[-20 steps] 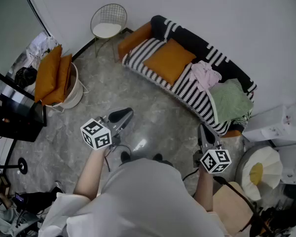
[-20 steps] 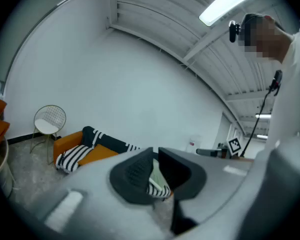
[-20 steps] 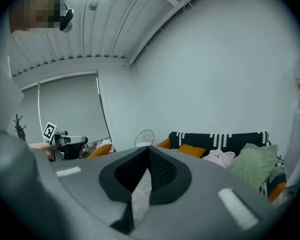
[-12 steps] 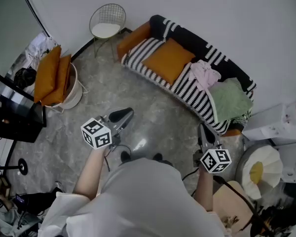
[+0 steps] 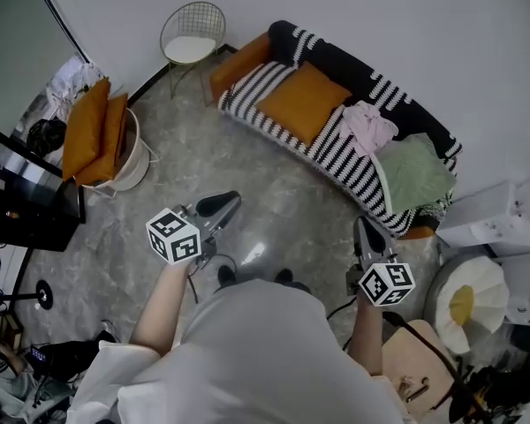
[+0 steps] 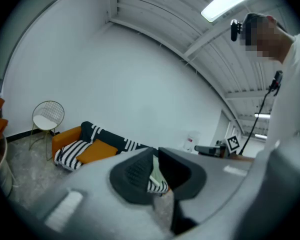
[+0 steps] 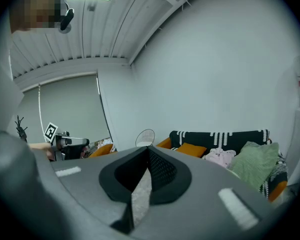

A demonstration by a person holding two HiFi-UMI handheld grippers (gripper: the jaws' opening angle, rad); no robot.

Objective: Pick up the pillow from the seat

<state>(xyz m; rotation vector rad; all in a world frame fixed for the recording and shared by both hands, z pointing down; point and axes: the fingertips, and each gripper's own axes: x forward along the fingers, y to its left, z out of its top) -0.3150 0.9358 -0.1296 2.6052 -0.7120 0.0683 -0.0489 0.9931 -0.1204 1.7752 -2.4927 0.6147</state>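
ok, orange pillow (image 5: 302, 102) lies flat on the seat of the striped sofa (image 5: 334, 155), toward its left end in the head view, near the orange armrest (image 5: 238, 65). pink cloth (image 5: 368, 129) is bunched just right of the pillow, with a green blanket (image 5: 413, 175) past that at the sofa's other end. sofa sits against the white wall. wire chair (image 5: 193, 38) stands near the sofa's left end. white basket (image 5: 134, 162) further left holds two more orange cushions (image 5: 90, 131) standing on edge. dark screen (image 5: 31, 203) at the left edge. both grippers hover over the grey floor (image 5: 203, 157), well apart from the sofa and aimed roughly toward it. left gripper (image 5: 219, 205): jaws closed to a thin slit, nothing between them. right gripper (image 5: 365, 233): jaws together at the tips, empty. neither touches the pillow. white round thing with yellow centre (image 5: 466, 306) at lower right, can't tell what it is.
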